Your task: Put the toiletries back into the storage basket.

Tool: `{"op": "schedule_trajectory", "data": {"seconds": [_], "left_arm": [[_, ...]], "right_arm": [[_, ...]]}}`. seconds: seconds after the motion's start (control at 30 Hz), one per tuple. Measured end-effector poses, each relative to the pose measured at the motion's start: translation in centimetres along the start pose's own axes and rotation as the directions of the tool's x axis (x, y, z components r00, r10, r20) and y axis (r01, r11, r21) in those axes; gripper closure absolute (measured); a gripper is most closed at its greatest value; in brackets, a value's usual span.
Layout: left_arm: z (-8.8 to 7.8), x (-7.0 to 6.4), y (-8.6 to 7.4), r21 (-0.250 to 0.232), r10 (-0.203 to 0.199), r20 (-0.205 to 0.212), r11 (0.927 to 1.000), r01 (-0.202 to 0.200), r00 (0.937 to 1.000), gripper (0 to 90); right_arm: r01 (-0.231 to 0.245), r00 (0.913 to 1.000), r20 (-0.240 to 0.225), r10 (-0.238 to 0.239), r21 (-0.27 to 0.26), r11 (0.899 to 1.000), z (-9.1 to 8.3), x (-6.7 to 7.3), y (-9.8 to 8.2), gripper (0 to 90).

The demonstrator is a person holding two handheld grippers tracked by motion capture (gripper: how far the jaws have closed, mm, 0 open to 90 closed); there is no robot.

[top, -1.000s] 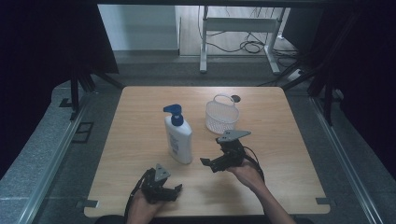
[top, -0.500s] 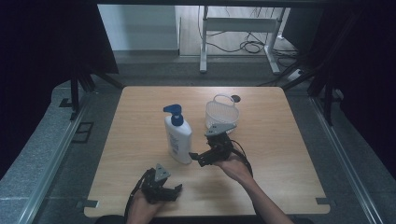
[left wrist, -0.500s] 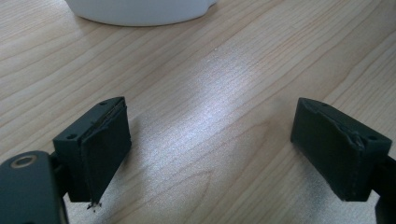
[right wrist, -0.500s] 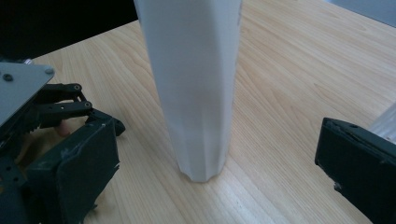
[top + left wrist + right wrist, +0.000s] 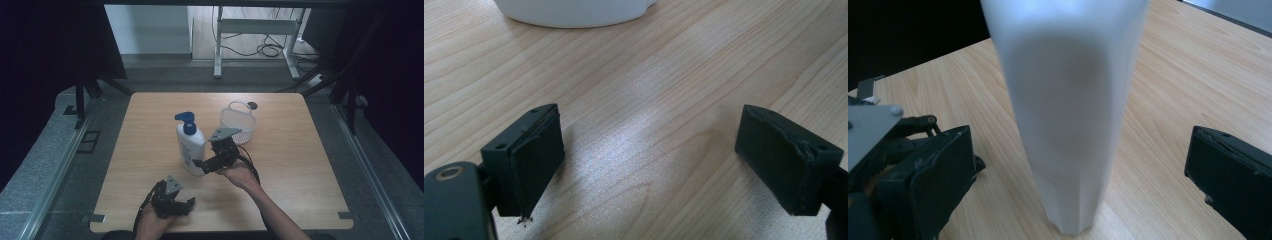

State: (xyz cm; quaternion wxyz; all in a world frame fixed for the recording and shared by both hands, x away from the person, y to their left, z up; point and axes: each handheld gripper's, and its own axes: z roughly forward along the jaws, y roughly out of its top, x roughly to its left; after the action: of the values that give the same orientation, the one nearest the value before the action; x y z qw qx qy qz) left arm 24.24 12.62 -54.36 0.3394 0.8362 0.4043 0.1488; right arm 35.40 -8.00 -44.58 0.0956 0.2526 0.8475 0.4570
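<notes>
Between the right gripper's (image 5: 1083,165) spread jaws stands the upright bottle (image 5: 1068,100), ungrasped; left gripper (image 5: 649,155), also spread, rests farther off.

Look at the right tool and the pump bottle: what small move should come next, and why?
Probably close the right tool on the pump bottle. In the right gripper view the bottle stands upright between the two open jaws, with a gap on each side, so nothing grips it yet. The left tool rests open on the table, apart from the bottle.
</notes>
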Motion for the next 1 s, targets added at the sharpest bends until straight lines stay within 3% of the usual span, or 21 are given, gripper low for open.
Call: {"op": "schedule_trajectory", "data": {"seconds": [0.47,0.73,1.0], "left_arm": [[0.0,0.0,0.0,0.0,0.002,0.003,1.0,-0.002,1.0,11.4],[0.0,0.0,0.0,0.0,0.001,0.002,1.0,-0.001,1.0,11.4],[0.0,0.0,0.0,0.0,-0.004,0.002,1.0,0.004,1.0,11.4]], "right_arm": [[0.021,0.9997,0.008,-0.021,0.015,1.0,2.5,0.4,1.8,5.3],[0.021,0.9991,0.038,-0.021,0.016,1.0,3.5,0.5,2.5,16.7],[0.033,0.9987,0.039,-0.033,-0.001,0.999,3.4,0.6,3.0,35.9]]}}
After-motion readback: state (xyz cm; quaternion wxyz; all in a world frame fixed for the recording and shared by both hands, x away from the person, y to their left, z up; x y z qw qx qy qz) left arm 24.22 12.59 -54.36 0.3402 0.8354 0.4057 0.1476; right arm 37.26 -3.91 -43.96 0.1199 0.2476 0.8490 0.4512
